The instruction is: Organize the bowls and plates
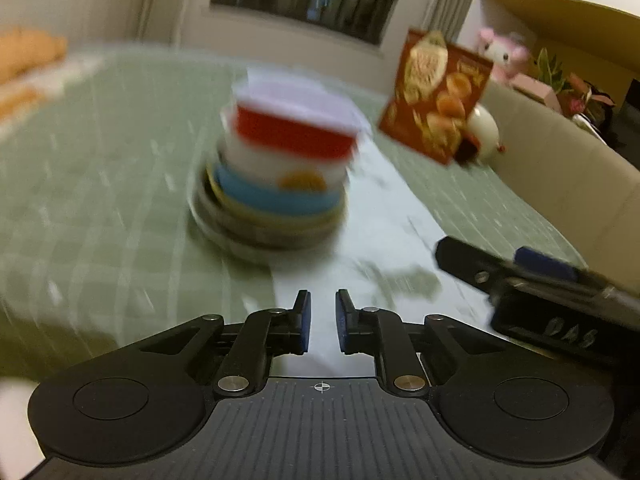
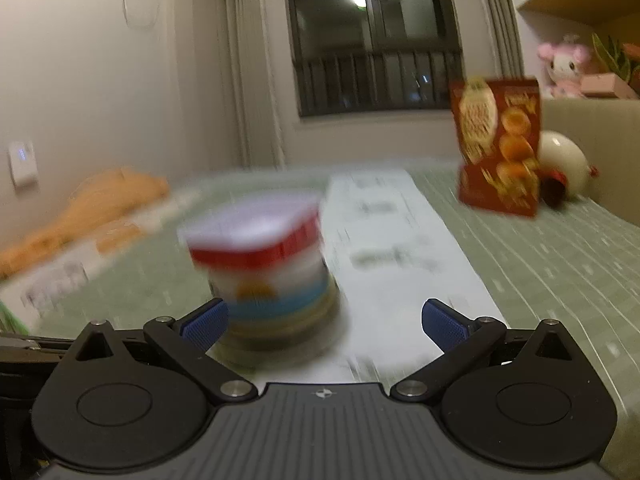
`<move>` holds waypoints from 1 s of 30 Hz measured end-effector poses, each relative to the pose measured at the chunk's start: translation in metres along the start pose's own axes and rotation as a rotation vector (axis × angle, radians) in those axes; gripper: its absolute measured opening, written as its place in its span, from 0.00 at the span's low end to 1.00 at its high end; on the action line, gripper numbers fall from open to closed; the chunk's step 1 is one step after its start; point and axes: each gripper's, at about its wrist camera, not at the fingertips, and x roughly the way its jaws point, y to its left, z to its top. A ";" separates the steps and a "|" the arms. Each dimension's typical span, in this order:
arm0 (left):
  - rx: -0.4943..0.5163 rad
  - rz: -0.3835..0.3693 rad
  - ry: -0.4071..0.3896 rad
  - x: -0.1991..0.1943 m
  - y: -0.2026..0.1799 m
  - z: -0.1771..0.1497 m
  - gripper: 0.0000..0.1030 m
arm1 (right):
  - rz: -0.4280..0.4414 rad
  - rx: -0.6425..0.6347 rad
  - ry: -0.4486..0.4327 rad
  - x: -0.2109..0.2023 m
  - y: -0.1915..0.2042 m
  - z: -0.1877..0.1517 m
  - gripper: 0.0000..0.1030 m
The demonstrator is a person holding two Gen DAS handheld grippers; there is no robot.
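Note:
A stack of plates and bowls stands on the green checked cloth, blurred by motion. A white bowl with a red band tops it, over blue, yellow and grey-brown rims. The stack also shows in the right wrist view. My left gripper is nearly shut with a narrow gap, empty, a short way in front of the stack. My right gripper is open and empty, close in front of the stack, its left finger beside the stack's base. The right gripper also shows in the left wrist view.
A red snack box stands at the far right of the cloth, with a white round toy behind it. An orange cloth lies at far left. A white paper strip runs down the middle. A beige padded edge borders the right.

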 end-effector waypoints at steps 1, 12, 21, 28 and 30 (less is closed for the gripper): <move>-0.002 -0.005 0.002 -0.001 -0.002 -0.003 0.11 | -0.013 0.011 0.022 -0.003 -0.001 -0.005 1.00; 0.046 0.142 -0.044 -0.016 -0.019 -0.010 0.12 | -0.035 -0.001 0.069 -0.011 0.003 -0.018 1.00; 0.127 0.209 -0.100 -0.029 -0.032 -0.021 0.12 | -0.028 0.008 0.122 0.000 0.004 -0.027 1.00; 0.131 0.226 -0.086 -0.027 -0.032 -0.021 0.12 | -0.033 0.007 0.146 0.004 0.002 -0.031 1.00; 0.130 0.232 -0.086 -0.027 -0.032 -0.021 0.12 | -0.036 0.012 0.147 0.004 0.001 -0.031 1.00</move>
